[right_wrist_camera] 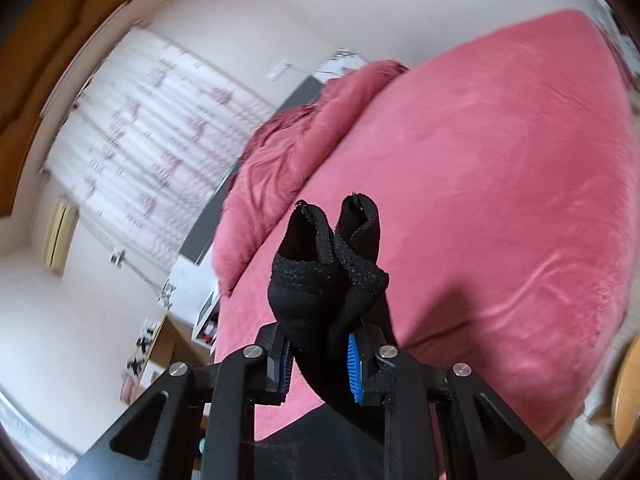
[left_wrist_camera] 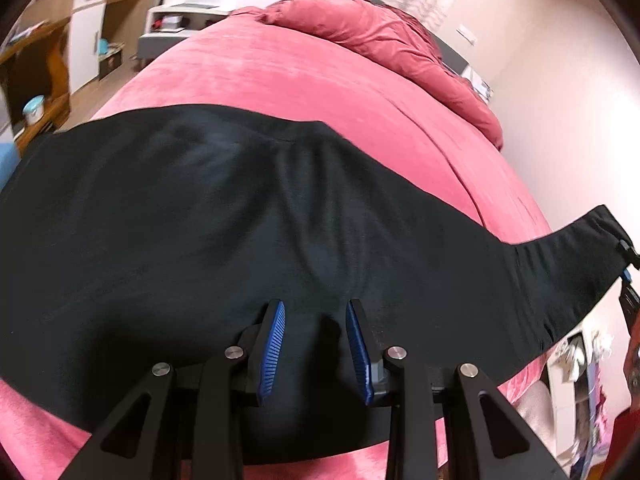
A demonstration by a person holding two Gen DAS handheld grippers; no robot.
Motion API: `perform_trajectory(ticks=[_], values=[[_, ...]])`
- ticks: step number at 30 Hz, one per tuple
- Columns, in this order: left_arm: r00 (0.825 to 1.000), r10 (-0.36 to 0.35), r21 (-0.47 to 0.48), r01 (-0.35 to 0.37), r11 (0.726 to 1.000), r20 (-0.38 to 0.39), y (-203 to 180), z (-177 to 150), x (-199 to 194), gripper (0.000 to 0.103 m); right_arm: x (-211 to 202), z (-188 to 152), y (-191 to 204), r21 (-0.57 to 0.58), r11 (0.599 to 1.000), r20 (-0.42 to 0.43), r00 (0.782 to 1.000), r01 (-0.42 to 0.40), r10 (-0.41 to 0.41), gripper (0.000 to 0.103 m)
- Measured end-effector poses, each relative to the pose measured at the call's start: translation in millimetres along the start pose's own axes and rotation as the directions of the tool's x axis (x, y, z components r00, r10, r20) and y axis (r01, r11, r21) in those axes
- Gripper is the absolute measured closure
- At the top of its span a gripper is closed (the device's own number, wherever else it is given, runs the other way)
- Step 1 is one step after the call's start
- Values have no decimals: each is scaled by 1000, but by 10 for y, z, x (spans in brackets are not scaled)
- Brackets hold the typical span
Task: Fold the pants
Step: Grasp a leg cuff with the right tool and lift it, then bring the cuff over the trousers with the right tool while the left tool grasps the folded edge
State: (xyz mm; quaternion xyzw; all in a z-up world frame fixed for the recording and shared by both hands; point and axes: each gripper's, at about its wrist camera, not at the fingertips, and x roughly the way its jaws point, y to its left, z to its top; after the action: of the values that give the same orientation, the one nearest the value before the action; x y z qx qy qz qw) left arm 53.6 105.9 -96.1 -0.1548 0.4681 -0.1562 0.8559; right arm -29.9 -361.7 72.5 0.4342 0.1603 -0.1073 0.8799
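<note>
At the far left of the left wrist view a wooden shelf unit (left_wrist_camera: pixel 48 80) holds a pale blue lidded tin (left_wrist_camera: pixel 33 108) on its lower ledge, and beside it a white cupboard (left_wrist_camera: pixel 86 36) stands next to an open wooden compartment with a turquoise object inside, too blurred to name. Further right a grey and white bedside unit (left_wrist_camera: pixel 172 20) has small items in its open niche, which cannot be made out. The black pants (left_wrist_camera: pixel 240 216) lie spread across the pink bedspread (left_wrist_camera: pixel 300 80), with a rumpled pink duvet (left_wrist_camera: pixel 372 36) heaped at the head of the bed. The left gripper (left_wrist_camera: pixel 315 312) hangs over the dark cloth with its blue-padded fingers (left_wrist_camera: pixel 274 344) parted and nothing between them. At the right edge of that view one end of the pants rises off the bed to the right gripper (left_wrist_camera: pixel 626 268). In the right wrist view the right gripper (right_wrist_camera: pixel 320 356) is clamped on a bunched fold of the pants (right_wrist_camera: pixel 324 264), the hem sticking up beyond the fingertips, above the bedspread (right_wrist_camera: pixel 500 200). A patterned curtain (right_wrist_camera: pixel 160 140) hangs at left.
</note>
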Motion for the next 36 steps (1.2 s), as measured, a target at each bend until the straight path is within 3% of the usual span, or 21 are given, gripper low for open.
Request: perform_trajectory(ticks=[3, 7, 14, 22, 26, 31, 34, 35, 36], values=[[1000, 1, -23, -1, 1000, 8, 135, -12, -61, 71, 2, -189, 397, -107, 994, -13, 1000, 7, -8, 81], [1000, -6, -38, 6, 999, 14, 236, -55, -111, 71, 71, -557, 897, -293, 956, -32, 999, 31, -42, 81], [1000, -21, -46, 22, 999, 15, 285, -108, -149, 71, 383, -1357, 1357, -454, 890, -161, 986, -44, -33, 81], [999, -37, -56, 37, 998, 11, 288, -137, -147, 71, 929, -2272, 1393, -571, 815, -320, 941, -100, -108, 81], [999, -43, -57, 44, 997, 12, 296, -150, -145, 71, 1185, -2715, 1246, -603, 790, -393, 904, -114, -170, 81], [999, -44, -54, 45, 998, 14, 310, -166, -130, 71, 1372, -3052, 1138, -654, 748, -412, 883, -113, -226, 80], [999, -34, -45, 35, 998, 17, 277, -179, -123, 71, 1463, -3205, 1053, -657, 742, -457, 853, -133, -253, 73], [999, -33, -42, 34, 999, 17, 256, -189, -120, 71, 1467, -3228, 1033, -659, 741, -452, 856, -133, -249, 73], [999, -37, -39, 37, 999, 15, 239, -190, -119, 71, 1449, -3231, 1022, -653, 744, -456, 859, -144, -234, 64]])
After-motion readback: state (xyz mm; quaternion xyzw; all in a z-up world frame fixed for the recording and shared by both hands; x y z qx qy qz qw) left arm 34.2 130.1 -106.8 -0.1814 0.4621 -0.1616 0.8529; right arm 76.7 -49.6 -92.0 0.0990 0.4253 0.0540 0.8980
